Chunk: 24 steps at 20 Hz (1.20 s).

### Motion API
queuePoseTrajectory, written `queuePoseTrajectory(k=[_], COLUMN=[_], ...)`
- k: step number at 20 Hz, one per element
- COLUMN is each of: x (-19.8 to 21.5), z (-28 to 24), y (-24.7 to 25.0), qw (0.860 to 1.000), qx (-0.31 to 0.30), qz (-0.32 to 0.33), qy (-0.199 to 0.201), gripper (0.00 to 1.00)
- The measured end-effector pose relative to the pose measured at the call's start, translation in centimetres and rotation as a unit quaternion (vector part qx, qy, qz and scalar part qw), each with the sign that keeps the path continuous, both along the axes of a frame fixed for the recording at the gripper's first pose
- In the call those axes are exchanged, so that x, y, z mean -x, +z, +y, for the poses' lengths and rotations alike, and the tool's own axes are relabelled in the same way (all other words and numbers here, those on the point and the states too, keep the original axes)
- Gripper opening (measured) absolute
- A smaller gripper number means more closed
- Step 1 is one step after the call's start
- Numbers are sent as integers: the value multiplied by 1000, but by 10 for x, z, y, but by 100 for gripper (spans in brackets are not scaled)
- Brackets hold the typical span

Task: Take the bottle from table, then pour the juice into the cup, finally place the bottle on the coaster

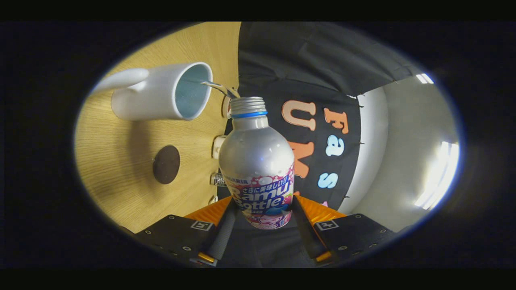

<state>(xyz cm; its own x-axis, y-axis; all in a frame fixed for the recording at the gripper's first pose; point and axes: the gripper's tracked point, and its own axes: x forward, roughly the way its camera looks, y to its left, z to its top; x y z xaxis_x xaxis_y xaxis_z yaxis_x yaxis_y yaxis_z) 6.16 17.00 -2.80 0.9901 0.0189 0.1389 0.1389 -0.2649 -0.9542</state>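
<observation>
My gripper (pixel 261 215) is shut on the silver bottle (pixel 256 157), both fingers pressing its labelled lower body. The bottle is uncapped, with a blue ring under its threaded neck, and it is tipped over so its mouth points at the white cup (pixel 161 94). A thin stream of liquid (pixel 215 86) runs from the mouth into the cup's open top. The cup has a handle on its far side and stands on the wooden table (pixel 117 161). A dark round coaster (pixel 166 164) lies on the table, apart from the cup and beside the bottle's body.
The table's edge runs just behind the bottle, with small white fittings (pixel 218 146) along it. Beyond the edge hangs the black booth cloth (pixel 322 80), and past that a pale wall with bright lights (pixel 437 177).
</observation>
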Motion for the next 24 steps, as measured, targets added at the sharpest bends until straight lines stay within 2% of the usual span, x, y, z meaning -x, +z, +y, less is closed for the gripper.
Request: queuePoseTrajectory(k=[24], x=[0], z=[10], y=[8], qw=[995], qx=[87], qz=[35], qy=[19], gripper=[77])
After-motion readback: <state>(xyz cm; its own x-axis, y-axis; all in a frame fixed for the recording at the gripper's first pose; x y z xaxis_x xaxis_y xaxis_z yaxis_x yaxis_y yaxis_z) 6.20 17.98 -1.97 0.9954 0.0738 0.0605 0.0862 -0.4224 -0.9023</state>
